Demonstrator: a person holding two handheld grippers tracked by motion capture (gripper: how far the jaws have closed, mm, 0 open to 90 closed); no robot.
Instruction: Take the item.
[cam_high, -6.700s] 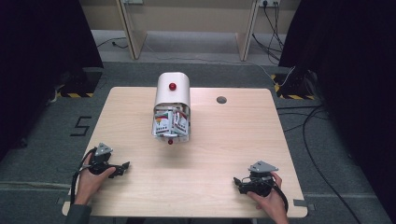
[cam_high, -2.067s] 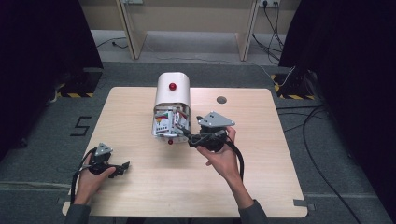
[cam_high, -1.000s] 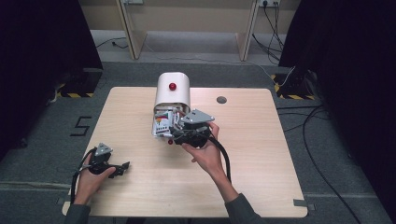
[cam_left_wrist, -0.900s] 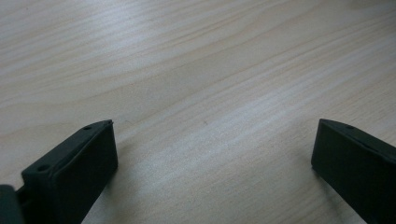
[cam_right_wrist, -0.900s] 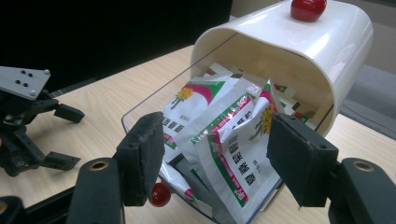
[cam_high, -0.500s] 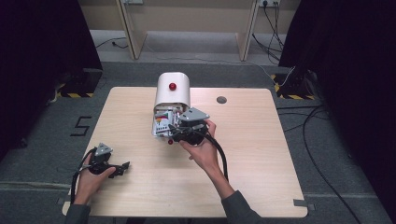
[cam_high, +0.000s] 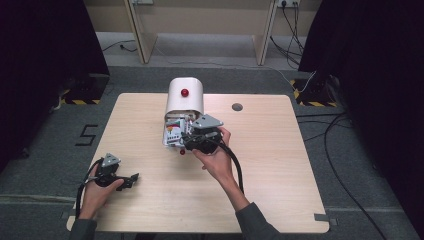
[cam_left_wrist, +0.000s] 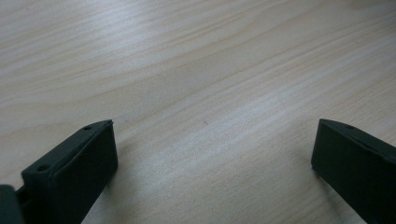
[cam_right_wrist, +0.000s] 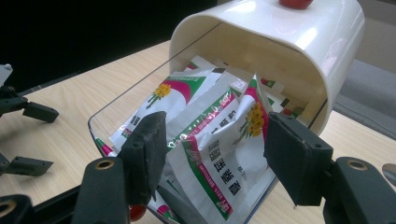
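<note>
Your right gripper (cam_right_wrist: 212, 140) sits at the mouth of the white container (cam_right_wrist: 299, 42), its jaws apart and just now narrowing around the upright sachet (cam_right_wrist: 224, 154) directly ahead of them, not yet pinching it. The sachet's long axis runs straight up between them. Your left gripper (cam_high: 131, 180), also spread, rests well off on the bench (cam_left_wrist: 196, 70). The right gripper view shows the straddle; the high view hides it.

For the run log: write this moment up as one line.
right gripper: jaws closing around sachet, not yet pressing | container: on table | left gripper: open, idle on table
</note>
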